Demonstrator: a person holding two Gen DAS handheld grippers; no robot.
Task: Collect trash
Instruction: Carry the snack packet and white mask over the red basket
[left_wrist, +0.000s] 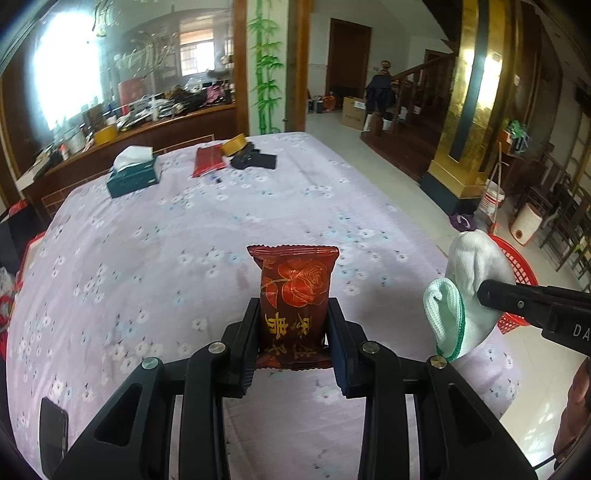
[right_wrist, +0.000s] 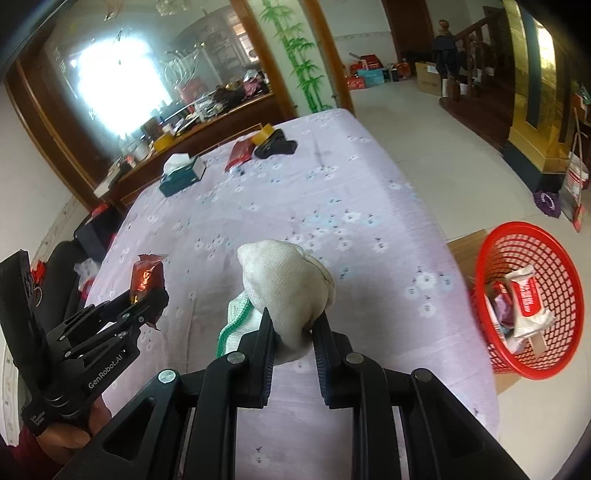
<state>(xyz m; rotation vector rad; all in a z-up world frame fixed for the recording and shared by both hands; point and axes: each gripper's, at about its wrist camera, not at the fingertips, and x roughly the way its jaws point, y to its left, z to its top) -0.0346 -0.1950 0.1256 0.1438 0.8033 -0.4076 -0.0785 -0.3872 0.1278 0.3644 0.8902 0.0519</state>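
Note:
My left gripper (left_wrist: 293, 314) is shut on a red snack packet (left_wrist: 293, 295) printed with a rose, held upright above the table; the packet also shows in the right wrist view (right_wrist: 146, 277), in my left gripper (right_wrist: 147, 295). My right gripper (right_wrist: 293, 321) is shut on a white cotton glove (right_wrist: 288, 288) with a green cuff, held above the table's right side. The glove also shows in the left wrist view (left_wrist: 465, 291), with my right gripper (left_wrist: 487, 295) beside it. A red mesh basket (right_wrist: 554, 354) stands on the floor to the right, with wrappers inside.
The table wears a lilac flowered cloth (left_wrist: 184, 240). At its far end lie a teal tissue box (left_wrist: 133, 175), a red pouch (left_wrist: 208, 160), a yellow tape roll (left_wrist: 233, 144) and a black object (left_wrist: 255, 159). A black phone (left_wrist: 53, 432) lies at the near left.

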